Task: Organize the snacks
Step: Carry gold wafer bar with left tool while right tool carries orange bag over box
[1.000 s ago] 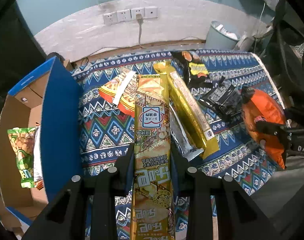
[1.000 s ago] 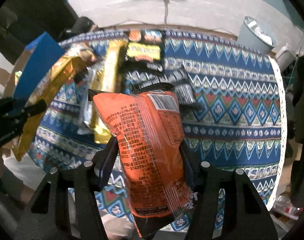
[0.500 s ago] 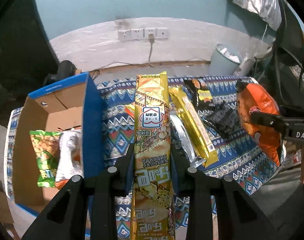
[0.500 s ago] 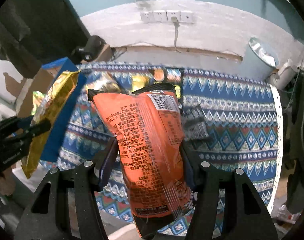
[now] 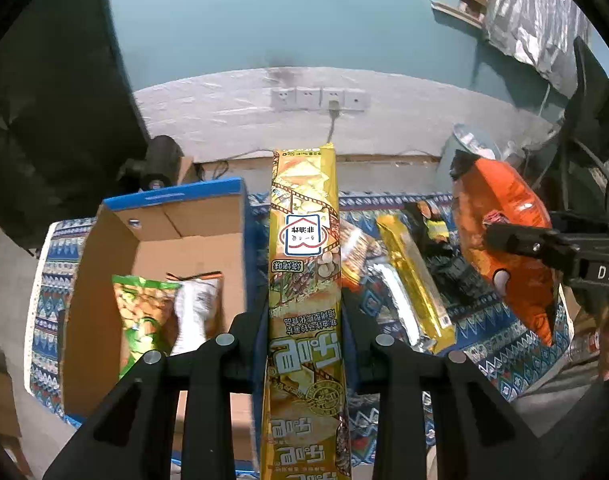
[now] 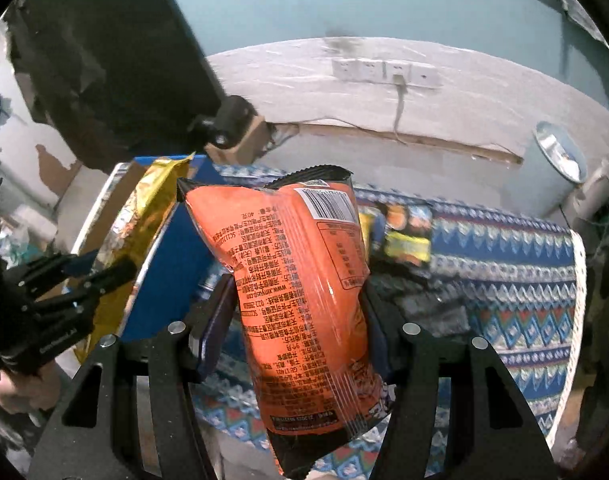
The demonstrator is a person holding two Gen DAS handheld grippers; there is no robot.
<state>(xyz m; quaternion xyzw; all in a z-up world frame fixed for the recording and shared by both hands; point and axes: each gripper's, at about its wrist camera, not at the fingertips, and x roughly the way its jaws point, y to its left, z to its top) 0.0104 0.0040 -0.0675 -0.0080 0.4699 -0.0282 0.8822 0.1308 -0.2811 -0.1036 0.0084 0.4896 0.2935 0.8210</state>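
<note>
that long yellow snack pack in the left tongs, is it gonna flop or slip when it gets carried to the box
The long yellow snack pack sticks out straight past the left tongs without drooping, so it probably holds its shape. Its wrapper looks glossy, so it may slide if the grip loosens. Being thin and puffed, it is likely light, and its contents may crush.

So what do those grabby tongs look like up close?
Both tongs are matte black plastic. The left tongs have angular, strut-like arms with round silver screws and dark blue pads on the fingers. The right tongs match, and from the side carry white lettering, "DAS". No cables or sleeves show.
</note>
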